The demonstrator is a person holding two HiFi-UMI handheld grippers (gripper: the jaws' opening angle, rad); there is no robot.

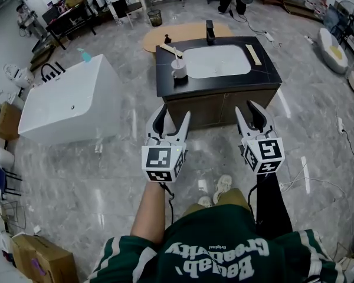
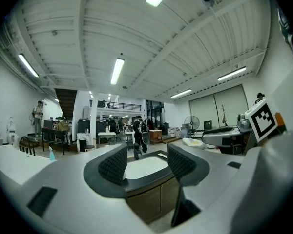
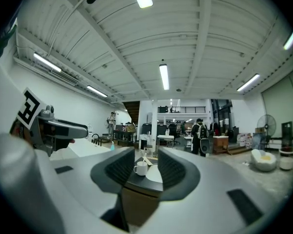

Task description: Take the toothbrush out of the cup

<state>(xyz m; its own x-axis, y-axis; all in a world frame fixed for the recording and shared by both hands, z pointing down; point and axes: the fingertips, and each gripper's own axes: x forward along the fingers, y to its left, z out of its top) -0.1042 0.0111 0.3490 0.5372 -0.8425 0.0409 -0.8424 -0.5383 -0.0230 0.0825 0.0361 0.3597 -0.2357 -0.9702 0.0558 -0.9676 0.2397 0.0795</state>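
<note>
In the head view, the cup (image 1: 179,71) stands on the black counter (image 1: 265,69) in the upper centre of the frame, just left of the white basin (image 1: 215,61). The toothbrush (image 1: 176,62) stands in it. The left gripper (image 1: 174,113) and the right gripper (image 1: 246,107) sit lower, in the middle of the frame. Both are well short of the counter, with their jaws apart and empty.

In the left gripper view, the left gripper (image 2: 146,164) has its pads spread, and only the far basin (image 2: 145,167) shows in the gap. The cup is not visible here.

In the right gripper view, the right gripper (image 3: 141,170) is also spread wide. The cup (image 3: 140,168) appears small and distant in the gap between the pads, touching neither. The toothbrush (image 3: 146,160) leans out of the cup toward the upper right.
</note>
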